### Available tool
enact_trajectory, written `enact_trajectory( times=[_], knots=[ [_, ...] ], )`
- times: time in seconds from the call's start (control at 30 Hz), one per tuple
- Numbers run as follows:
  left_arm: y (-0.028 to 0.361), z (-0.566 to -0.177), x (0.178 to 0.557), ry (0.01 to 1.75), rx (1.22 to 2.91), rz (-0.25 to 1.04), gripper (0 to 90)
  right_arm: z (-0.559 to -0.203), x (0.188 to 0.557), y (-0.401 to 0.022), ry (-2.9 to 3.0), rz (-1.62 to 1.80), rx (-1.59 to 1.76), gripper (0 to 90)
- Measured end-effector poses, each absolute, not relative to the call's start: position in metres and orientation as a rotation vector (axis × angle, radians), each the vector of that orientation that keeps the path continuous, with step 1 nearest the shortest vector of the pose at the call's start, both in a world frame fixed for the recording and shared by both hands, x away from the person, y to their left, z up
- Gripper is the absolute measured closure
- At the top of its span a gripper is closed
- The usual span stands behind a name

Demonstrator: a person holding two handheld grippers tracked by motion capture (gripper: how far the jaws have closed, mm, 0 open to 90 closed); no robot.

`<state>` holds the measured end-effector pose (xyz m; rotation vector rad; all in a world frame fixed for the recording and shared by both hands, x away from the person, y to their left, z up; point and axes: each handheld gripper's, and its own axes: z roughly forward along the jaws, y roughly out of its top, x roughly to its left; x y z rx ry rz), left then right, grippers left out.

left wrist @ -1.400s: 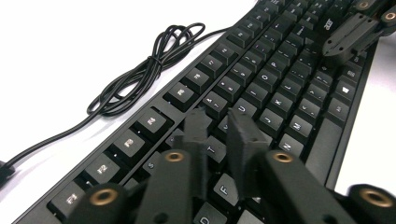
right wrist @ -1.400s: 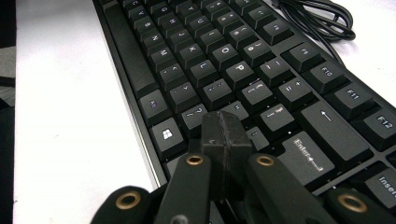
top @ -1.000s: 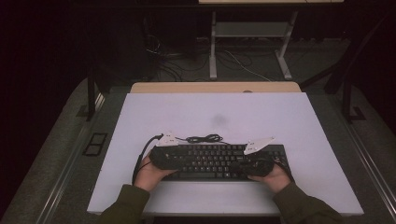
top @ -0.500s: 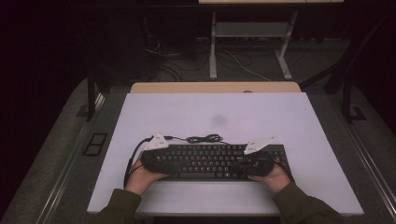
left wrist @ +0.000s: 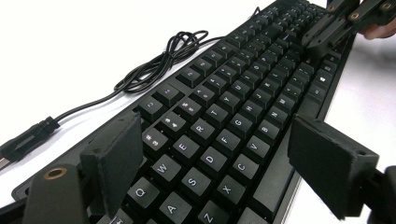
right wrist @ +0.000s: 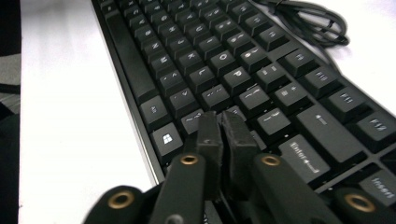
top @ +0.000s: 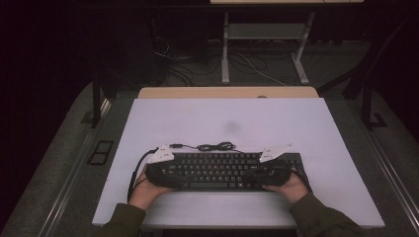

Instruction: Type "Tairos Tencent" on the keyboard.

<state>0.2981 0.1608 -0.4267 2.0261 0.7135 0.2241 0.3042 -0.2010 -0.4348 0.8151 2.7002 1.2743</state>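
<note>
Nearest the camera in the high view, two sleeved forearms are entering from the bottom edge, each hand carrying a set of tongs over a black keyboard point(top: 225, 170) that is lying along the near part of the white counter point(top: 296, 123). The left tongs point(top: 165, 175) are standing wide open over the keyboard's left end; in the left gripper view the two pads are straddling the Q, W, A, S columns without pressing on anything, and the jaws have just been opening, with the keyboard body below them rather than gripped. The right tongs point(right wrist: 224, 128) are almost closed, pads nearly together and holding nothing, their tips resting at the bottom key row near the Windows key point(right wrist: 166, 138), as if pressing a key.

Judged from this arrangement, the keyboard is already sitting squarely on the counter, and the left side appears freshly released; what remains is probably the key pressing or withdrawal of both hands.

Legible writing is limited to key legends: letters such as Q, W, E, R, T, "Enter" point(right wrist: 303, 154) and "Insert". No brand name can be read.

Farther off, the keyboard's black cable point(top: 215, 146) is lying coiled just behind the keyboard, its plug pointing left.
</note>
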Motion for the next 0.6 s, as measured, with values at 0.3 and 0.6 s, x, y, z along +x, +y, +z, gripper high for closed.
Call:
enact_trajectory(
  times=[0.3, 0.6],
  knots=[
    [0.161, -0.428, 0.298, 0.713, 2.028, 0.221, 20.3, -0.428, 0.307, -0.202, 2.652, 1.352, 0.843, 71.0],
    [0.161, -0.428, 0.298, 0.703, 2.035, 0.226, 30.1, -0.421, 0.316, -0.199, 2.564, 1.436, 0.878, 48.4]
  ],
)
